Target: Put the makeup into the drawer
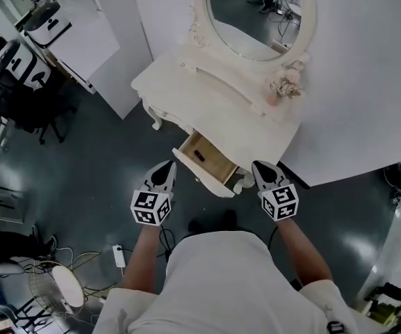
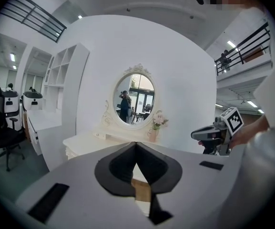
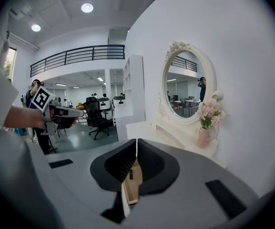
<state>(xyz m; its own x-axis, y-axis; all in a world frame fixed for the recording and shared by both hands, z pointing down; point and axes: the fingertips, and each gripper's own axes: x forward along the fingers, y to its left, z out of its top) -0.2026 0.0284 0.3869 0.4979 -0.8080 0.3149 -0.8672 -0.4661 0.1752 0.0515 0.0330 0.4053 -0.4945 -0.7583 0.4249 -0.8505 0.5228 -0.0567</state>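
The white dressing table [image 1: 186,82] has its wooden drawer [image 1: 217,164] pulled open toward me. A small dark makeup stick [image 1: 199,156] lies inside it, and it also shows in the right gripper view as the makeup stick [image 3: 130,174] on the drawer floor [image 3: 134,187]. My left gripper [image 1: 167,168] hovers just left of the drawer's front, shut and empty. My right gripper [image 1: 258,167] hovers at the drawer's right front corner, also shut and empty. In each gripper's own view, the left gripper [image 2: 136,145] and the right gripper [image 3: 137,142] show jaws meeting with nothing between them.
An oval mirror [image 1: 259,12] and a pink vase of flowers [image 1: 283,89] stand on the tabletop's back. White wall panels sit behind and to the right. Office chairs [image 1: 19,96] stand far left. A floor fan [image 1: 58,287] and a power strip [image 1: 119,256] lie near my feet.
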